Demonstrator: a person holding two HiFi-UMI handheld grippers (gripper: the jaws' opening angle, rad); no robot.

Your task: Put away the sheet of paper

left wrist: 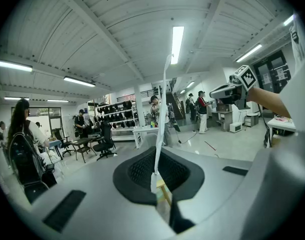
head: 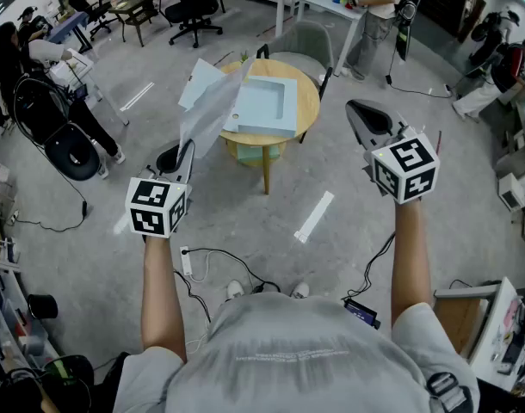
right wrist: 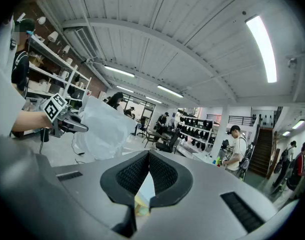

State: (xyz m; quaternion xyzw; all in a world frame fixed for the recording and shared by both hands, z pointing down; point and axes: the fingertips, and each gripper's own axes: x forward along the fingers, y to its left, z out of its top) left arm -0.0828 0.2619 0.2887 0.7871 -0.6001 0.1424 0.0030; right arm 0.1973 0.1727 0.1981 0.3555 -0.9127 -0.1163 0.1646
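A round wooden table (head: 307,101) stands on grey floor (head: 245,222), black office chairs (head: 194,7) behind, strip lights (left wrist: 177,44) overhead.

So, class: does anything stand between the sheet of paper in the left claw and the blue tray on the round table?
Nothing visible does. The left claw is shut on the sheet of paper, held up beside the round table. The blue tray lies uncovered, and the right claw, shut and empty, is well aside.

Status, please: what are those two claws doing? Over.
Left claw shut on thin white sheet of paper, held aloft. Right claw shut, empty. Pale blue tray on round wooden table ahead; nothing in between.
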